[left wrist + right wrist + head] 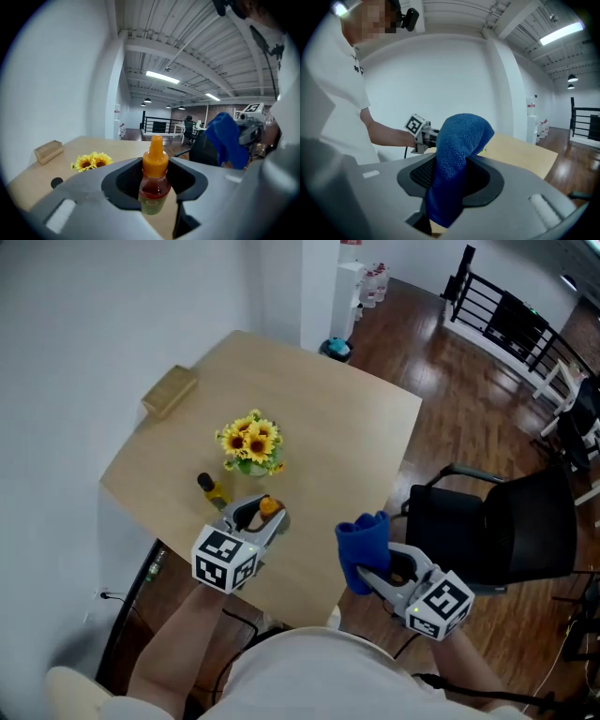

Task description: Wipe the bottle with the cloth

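Head view: sunflowers [250,441] just behind bottle [270,507].

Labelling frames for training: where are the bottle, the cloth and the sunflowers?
bottle [155,161], left gripper view, orange cap.
cloth [461,136], right gripper view, upper fold.
sunflowers [250,440], head view, blooms.

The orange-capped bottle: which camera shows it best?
The left gripper view: the orange-capped bottle stands upright, large and centred, clamped in the left gripper. The head view shows only its orange top, small, past that gripper. The right gripper view shows none of it; the blue cloth fills the middle.
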### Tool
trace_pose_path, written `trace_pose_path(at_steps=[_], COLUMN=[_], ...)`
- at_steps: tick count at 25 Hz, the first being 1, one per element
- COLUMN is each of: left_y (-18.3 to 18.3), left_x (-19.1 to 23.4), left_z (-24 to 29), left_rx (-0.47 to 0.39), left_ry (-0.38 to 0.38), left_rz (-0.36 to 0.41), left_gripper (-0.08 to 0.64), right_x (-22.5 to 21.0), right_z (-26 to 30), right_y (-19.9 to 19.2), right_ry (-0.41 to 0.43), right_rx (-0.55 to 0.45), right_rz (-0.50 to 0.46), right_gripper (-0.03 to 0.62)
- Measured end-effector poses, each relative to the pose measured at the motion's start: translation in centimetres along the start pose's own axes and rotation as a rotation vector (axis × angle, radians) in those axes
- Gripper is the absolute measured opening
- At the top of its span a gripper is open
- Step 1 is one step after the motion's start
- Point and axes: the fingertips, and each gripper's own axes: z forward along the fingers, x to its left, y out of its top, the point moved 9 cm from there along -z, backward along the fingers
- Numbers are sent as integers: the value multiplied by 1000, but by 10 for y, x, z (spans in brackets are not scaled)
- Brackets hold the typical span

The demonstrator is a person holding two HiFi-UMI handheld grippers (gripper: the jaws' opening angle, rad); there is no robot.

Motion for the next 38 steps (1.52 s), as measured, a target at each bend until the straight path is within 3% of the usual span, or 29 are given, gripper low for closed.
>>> trace_pose_path(at_steps=[7, 11, 22, 26, 29, 32, 38], left_y=[34, 42, 70, 72, 70, 69, 78], left_x=[-49, -63, -49, -40, -36, -38, -47], left_z=[-49, -64, -93, -91, -86, -80, -71], left_rx=[1, -11, -78, -75, -62, -51, -75], left_ry=[-100, -111, -69, -51, -44, -57, -106], left_rz=[16, 6, -41, -36, -37, -46, -54], left_gripper=[161, 161, 161, 162, 161, 163, 163], right_x=[4, 10, 0, 10, 29, 47, 50], right_z=[66, 87, 103, 78, 59, 53, 71], right_y=[61, 58, -21, 0, 40, 59, 15], right_ry=[170, 230, 218, 207, 226, 238, 216], right_rx=[-109, -103, 86, 18, -74, -89, -17], right_rz=[-134, -122, -41, -55, -172, -254, -208], right_gripper=[158, 158, 158, 158, 158, 158, 158])
